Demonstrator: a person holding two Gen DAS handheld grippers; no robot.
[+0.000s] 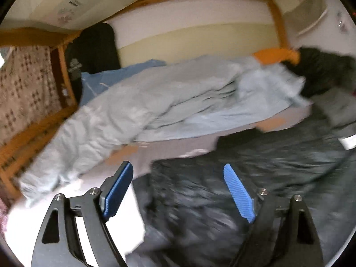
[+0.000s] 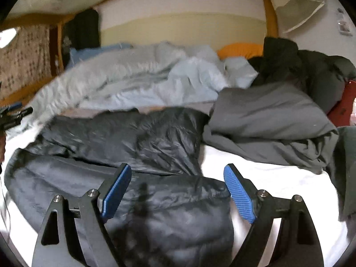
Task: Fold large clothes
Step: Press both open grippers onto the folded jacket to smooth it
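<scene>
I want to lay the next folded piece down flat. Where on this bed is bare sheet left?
Bare white sheet shows to the right of the dark puffy jacket, below the grey garment. A thinner strip lies at the jacket's left edge. The back is crowded: light blue bedding, an orange pillow, dark clothes.

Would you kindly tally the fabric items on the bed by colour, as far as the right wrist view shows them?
Dark navy: 1, the puffer jacket
Grey: 1, the grey garment
Light blue: 1, the rumpled bedding
Orange: 1, the orange item, mostly hidden
Black: 1, the black heap, possibly more than one piece
Total: 5
</scene>
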